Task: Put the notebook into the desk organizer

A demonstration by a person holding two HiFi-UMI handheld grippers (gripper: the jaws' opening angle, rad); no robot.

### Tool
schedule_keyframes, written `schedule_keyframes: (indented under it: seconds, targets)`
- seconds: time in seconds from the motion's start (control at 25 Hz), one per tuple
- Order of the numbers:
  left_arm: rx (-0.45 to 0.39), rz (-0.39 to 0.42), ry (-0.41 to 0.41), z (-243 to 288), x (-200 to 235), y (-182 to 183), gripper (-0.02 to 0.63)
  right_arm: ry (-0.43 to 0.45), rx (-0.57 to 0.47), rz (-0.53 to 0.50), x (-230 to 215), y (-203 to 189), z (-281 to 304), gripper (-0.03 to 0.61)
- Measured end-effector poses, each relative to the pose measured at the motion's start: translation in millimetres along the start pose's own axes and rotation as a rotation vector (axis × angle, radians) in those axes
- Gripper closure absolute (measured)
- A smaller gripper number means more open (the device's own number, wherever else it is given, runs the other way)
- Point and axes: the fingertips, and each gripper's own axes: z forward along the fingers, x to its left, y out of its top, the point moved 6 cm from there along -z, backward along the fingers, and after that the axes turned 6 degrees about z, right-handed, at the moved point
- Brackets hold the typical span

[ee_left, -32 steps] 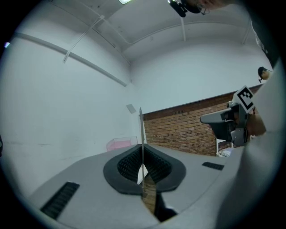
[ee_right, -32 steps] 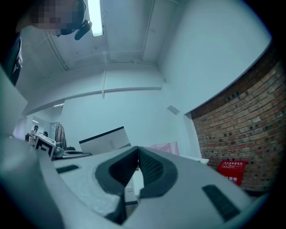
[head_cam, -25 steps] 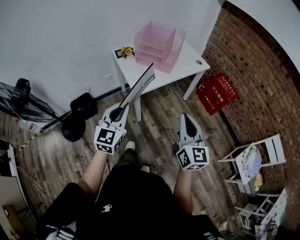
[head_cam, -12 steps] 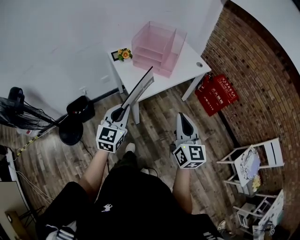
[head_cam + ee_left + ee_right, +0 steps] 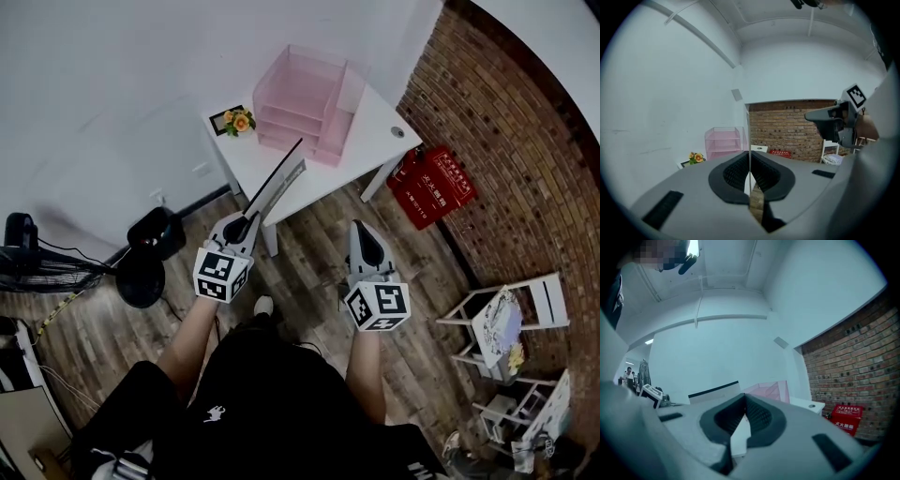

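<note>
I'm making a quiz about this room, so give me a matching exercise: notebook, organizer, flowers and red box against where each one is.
1 notebook
2 organizer
3 flowers
4 red box

A on the floor by the brick wall
B pink, middle of the table
C held by the left gripper
D table's left corner

Pairs: 1-C, 2-B, 3-D, 4-A

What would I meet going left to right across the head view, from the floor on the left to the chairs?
Black fan → left gripper → notebook it holds → right gripper → red fire-extinguisher box → white chair.
</note>
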Motion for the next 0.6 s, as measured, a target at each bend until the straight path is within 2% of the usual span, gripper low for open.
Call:
schedule_keyframes:
  seconds: [0.24,0.6]
  targets:
    - [0.033,-0.007,-0.052,37,31,-8,0.603,-0.047,0.010,0.002,-3,2,40,0.575]
    - [0.080,-0.065,-0.165,82,73,-31,0.603,-0.100,0.018,-0.030,6,2,94,0.575]
